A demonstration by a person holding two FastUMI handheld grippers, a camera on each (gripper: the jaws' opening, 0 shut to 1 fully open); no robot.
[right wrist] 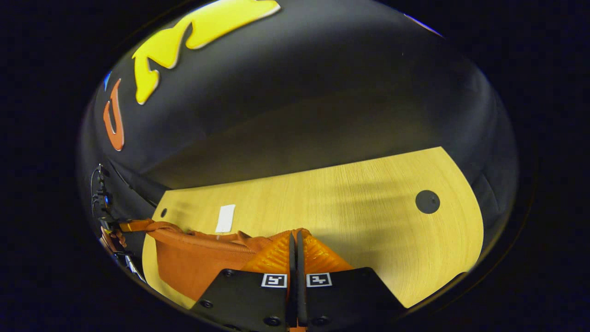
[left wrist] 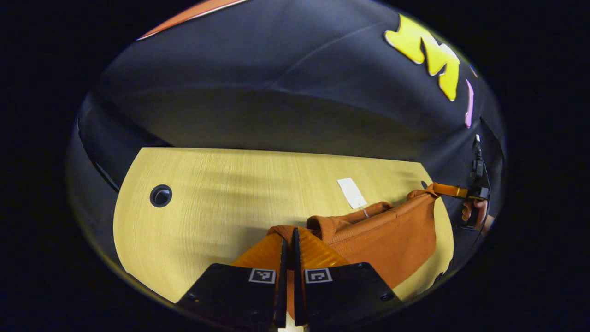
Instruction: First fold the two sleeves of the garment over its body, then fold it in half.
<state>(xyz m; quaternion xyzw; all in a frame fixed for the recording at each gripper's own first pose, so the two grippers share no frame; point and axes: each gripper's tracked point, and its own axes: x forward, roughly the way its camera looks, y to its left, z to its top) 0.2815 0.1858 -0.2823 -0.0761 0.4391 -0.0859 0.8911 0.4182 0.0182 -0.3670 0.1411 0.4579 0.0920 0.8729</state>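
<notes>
Orange garment [left wrist: 392,235] hangs stretched above the table [left wrist: 207,203] — each claw [left wrist: 289,240] [right wrist: 295,244] clenched on an edge.

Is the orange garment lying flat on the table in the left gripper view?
No: the orange garment hangs lifted above the table, stretched between both grippers.

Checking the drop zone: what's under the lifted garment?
The garment hangs stretched between the left gripper and right gripper, over the wooden table. A white tag lies on the table just beyond it. The tabletop directly beneath the cloth is covered.
</notes>
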